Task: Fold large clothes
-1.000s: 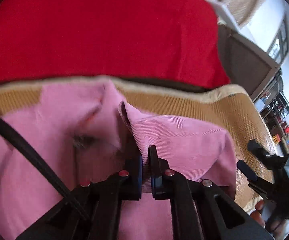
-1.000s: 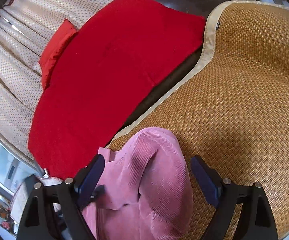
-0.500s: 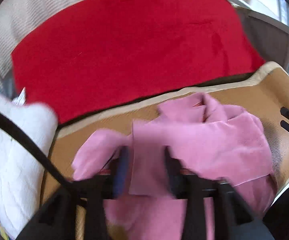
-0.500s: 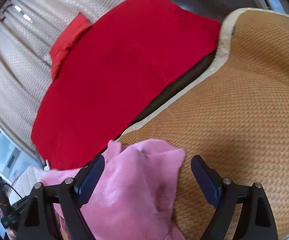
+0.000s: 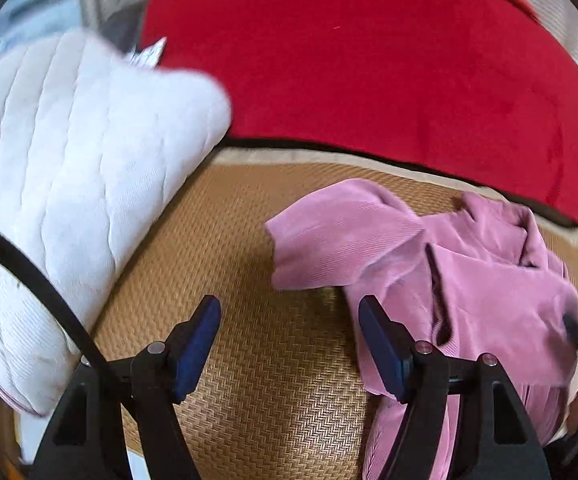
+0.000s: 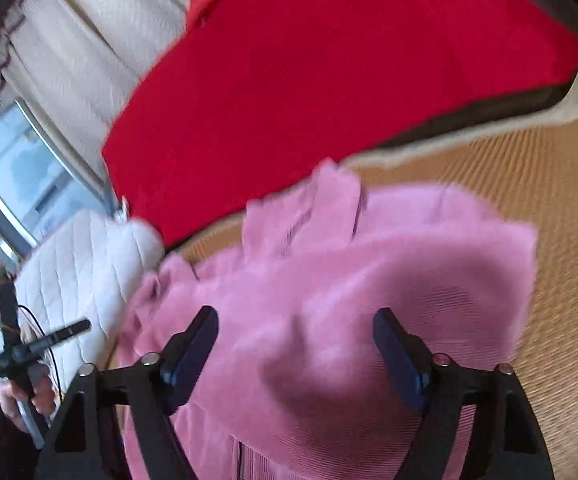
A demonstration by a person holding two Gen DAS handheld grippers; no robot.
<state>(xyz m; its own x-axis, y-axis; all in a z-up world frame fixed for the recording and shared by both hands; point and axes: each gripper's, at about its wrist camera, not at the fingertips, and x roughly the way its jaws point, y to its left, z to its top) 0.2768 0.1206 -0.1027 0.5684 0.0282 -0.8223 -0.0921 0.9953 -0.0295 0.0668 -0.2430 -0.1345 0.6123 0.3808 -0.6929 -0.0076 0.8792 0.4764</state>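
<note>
Fingers of the left gripper point(image 5: 289, 340) stand wide apart and hold nothing, with bare woven mat point(image 5: 249, 380) between them and the pink garment point(image 5: 469, 288) lying bunched just to their right. The right gripper point(image 6: 295, 354) is also wide open and empty, above the blurred pink garment point(image 6: 349, 280). Farther away lie a white quilted cushion point(image 5: 69, 180) at left and a red blanket point(image 5: 369, 60) beyond the mat.

Bright daylight, motion blur, fisheye edges
</note>
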